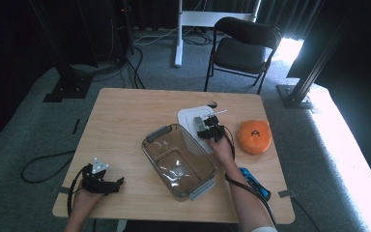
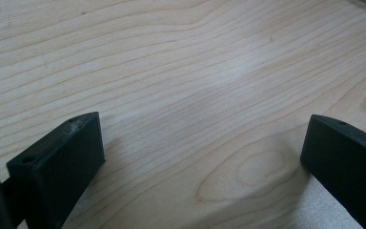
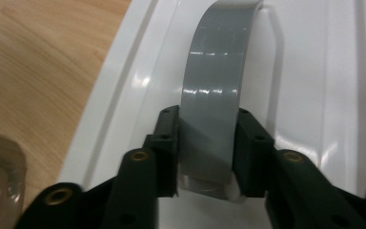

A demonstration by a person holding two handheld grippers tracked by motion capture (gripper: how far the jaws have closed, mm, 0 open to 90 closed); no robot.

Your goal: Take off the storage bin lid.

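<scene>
Beyond the clear container [image 1: 178,161], just past its far right corner, the white lid [image 1: 193,117] lies flat on the table [image 1: 125,111], and your right gripper [image 1: 211,131] sits directly over it, far nearer than your left gripper [image 1: 102,182], which rests with jaws spread over bare wood. Its grey handle [image 3: 214,90] runs lengthwise straight away from your right jaws, which bracket its near end from both sides; whether the pads press it or have let go I cannot tell. No writing is readable anywhere.

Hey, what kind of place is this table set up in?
Likely a lab or recording room, not a home: grey carpet floor, black metal frame posts, loose cables and a folding chair behind the wooden table.
</scene>
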